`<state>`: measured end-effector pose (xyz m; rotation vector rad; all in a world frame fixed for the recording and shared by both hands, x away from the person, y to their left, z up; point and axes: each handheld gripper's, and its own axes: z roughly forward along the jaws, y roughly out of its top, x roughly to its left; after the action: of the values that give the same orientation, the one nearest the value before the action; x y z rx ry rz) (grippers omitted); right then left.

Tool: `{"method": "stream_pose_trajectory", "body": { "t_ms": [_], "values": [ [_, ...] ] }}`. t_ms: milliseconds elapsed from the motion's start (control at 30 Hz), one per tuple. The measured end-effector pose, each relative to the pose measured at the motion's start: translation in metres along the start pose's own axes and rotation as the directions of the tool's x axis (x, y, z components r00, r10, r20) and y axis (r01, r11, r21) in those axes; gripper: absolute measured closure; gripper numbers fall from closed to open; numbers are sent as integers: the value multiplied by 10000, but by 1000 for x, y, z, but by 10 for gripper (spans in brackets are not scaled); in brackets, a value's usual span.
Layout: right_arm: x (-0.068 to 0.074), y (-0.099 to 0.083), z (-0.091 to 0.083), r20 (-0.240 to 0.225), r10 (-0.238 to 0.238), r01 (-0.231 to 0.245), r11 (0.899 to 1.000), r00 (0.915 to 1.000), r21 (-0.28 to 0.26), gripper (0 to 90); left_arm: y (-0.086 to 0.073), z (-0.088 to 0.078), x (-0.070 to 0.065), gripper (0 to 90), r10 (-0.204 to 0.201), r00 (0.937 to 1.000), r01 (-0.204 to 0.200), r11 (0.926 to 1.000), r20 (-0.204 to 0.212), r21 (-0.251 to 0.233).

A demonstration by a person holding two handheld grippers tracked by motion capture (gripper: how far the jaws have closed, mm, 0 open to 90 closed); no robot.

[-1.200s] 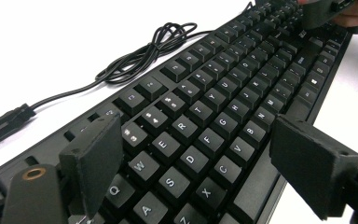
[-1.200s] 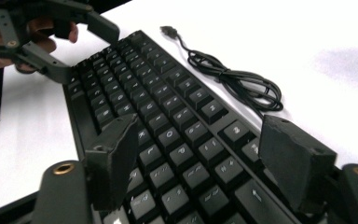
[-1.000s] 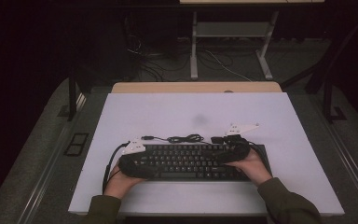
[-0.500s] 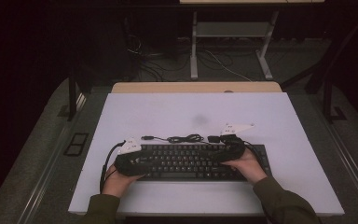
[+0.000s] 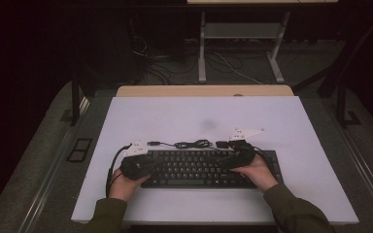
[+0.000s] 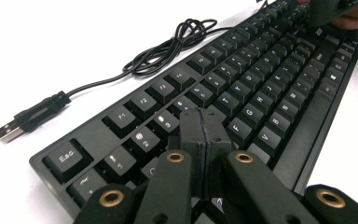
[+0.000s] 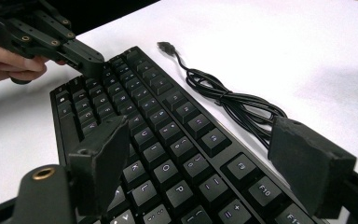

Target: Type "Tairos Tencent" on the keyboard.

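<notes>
High view | keyboard [image 5: 194, 167] between left tongs [image 5: 148, 165], right tongs [image 5: 226, 162]

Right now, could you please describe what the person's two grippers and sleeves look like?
Both tools are black. The left gripper has two flat dark pads on bar linkages with brass-coloured pivot rings; the right gripper has thick, blocky dark pads. In the high view each carries a pale three-cornered plate, a black cable trails from the left one, and the sleeves are dark olive.

The black rectangular plastic keyboard [image 6: 242, 93] looks matt, its keycaps smooth. Its thin black cable [image 6: 168, 51] has a slight sheen. The white table surface [image 5: 175, 116] looks smooth and matt.
</notes>
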<state>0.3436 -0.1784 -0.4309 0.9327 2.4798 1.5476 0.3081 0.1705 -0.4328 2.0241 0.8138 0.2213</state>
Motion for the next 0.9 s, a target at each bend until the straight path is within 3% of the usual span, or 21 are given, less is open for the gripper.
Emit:
{"method": "stream_pose_trajectory", "body": {
  "t_ms": [500, 900],
  "values": [
    [0, 0, 0, -3, -18, 18, 10000, 10000, -9, 202, 6, 20, -3, 888, 143, 9998, -147, 9996, 159, 258],
    [2, 1, 1, -26, -40, 40, 10000, 10000, 0, 202, 3, 24, -1, 888, 203, 9997, -209, 9989, 151, 425]
  ]
}}
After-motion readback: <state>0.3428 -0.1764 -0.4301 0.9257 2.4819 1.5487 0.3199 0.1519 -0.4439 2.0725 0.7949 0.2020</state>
